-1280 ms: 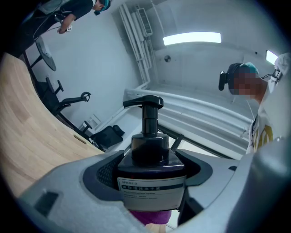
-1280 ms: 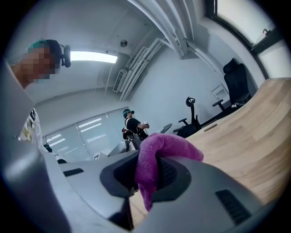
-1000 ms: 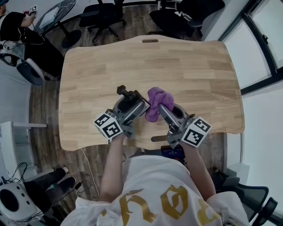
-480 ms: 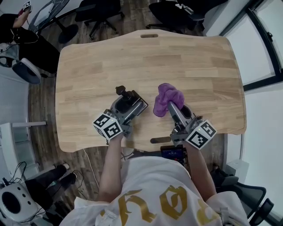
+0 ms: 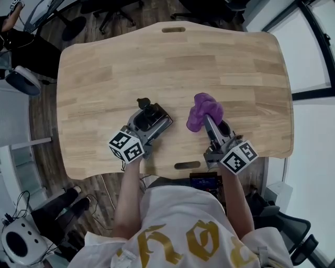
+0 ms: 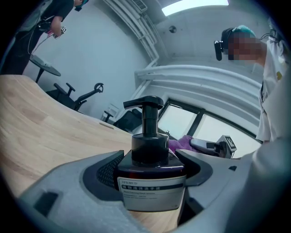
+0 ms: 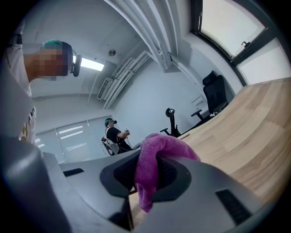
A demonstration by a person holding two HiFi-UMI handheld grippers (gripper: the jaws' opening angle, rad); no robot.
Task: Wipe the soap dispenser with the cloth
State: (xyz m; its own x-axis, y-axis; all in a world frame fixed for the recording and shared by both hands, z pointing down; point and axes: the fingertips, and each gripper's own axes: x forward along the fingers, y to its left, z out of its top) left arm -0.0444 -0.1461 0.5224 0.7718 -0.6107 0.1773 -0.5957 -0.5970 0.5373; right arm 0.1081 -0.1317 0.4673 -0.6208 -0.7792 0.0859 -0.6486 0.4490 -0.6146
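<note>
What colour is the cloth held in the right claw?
Purple-magenta; the cloth shows best in the right gripper view, pinched in the right claw.

wooden table [image 5: 104, 68] is spanning the middle, handle slot [image 5: 174, 30] sitting near its far edge | dark office chairs [image 5: 107, 10] are standing beyond it | person in black [image 5: 23, 44] is showing far left | window [image 5: 316, 57] is letting daylight in at right

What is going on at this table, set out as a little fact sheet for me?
Surface: wooden table
Left gripper: shut on the dark soap dispenser
Right gripper: shut on the purple cloth
Cloth and dispenser: apart, side by side, not touching
Wiping: not happening at this moment
</note>
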